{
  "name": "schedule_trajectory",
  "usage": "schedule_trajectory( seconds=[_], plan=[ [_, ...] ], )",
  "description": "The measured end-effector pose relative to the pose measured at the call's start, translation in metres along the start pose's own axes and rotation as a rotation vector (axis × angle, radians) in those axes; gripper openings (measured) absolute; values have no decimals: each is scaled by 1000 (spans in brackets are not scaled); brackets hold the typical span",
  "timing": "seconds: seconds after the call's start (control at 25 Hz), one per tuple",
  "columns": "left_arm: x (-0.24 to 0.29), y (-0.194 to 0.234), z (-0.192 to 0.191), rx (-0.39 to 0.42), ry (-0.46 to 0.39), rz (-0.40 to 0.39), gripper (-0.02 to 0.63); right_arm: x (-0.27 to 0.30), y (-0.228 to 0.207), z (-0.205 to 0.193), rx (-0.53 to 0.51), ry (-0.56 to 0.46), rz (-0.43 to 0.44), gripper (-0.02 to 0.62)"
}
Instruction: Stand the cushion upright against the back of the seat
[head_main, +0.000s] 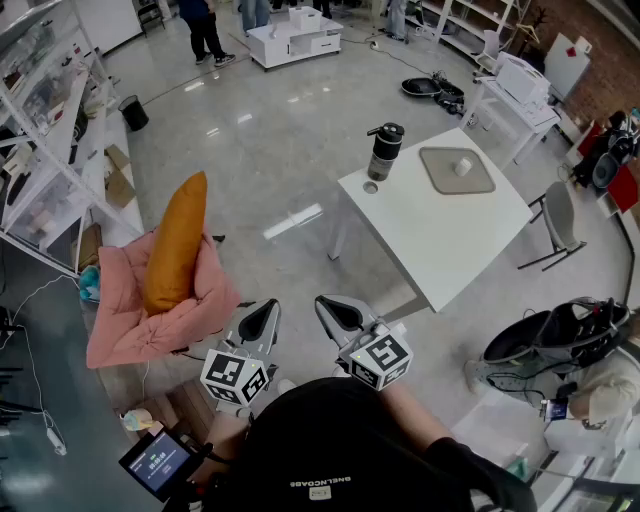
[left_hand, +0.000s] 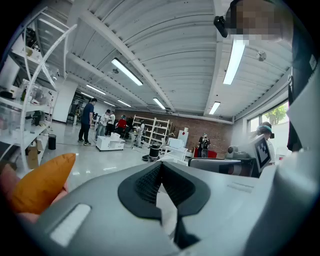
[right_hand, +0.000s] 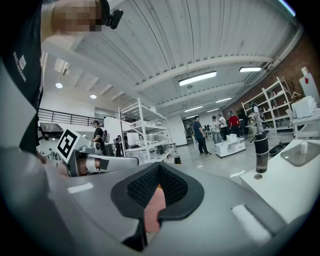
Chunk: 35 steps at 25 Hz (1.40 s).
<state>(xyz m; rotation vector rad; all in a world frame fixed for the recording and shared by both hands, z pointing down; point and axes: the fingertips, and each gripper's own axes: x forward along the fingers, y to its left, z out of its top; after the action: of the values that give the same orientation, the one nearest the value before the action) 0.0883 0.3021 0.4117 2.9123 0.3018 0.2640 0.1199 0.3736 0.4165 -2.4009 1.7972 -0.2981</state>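
An orange cushion (head_main: 175, 245) stands on end on the pink padded seat (head_main: 125, 335) at the left, leaning on the seat's raised back. In the left gripper view the cushion (left_hand: 42, 182) shows at the lower left. My left gripper (head_main: 266, 312) is shut and empty, held to the right of the seat and apart from it. Beside it my right gripper (head_main: 330, 306) is also shut with nothing in it. Both point roughly level across the room. The left gripper (left_hand: 161, 172) and the right gripper (right_hand: 159, 181) each show their jaws closed together.
A white table (head_main: 470, 245) stands ahead on the right with a black tumbler (head_main: 384, 150) and a grey tray (head_main: 440, 175). White shelving (head_main: 45, 150) runs along the left, behind the seat. A grey chair (head_main: 560, 218) is past the table. People stand far off.
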Motion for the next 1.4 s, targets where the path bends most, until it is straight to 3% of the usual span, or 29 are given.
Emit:
schedule_trajectory(
  seconds=[0.56, 1.0, 1.4],
  plan=[
    [-49, 24, -13, -24, 20, -7, 12, 25, 46, -13, 35, 3, 4, 5],
    [-104, 78, -39, -63, 43, 55, 12, 60, 80, -36, 85, 14, -15, 6],
    [-103, 101, -44, -72, 56, 119, 12, 85, 58, -42, 169, 11, -1, 6]
  ],
)
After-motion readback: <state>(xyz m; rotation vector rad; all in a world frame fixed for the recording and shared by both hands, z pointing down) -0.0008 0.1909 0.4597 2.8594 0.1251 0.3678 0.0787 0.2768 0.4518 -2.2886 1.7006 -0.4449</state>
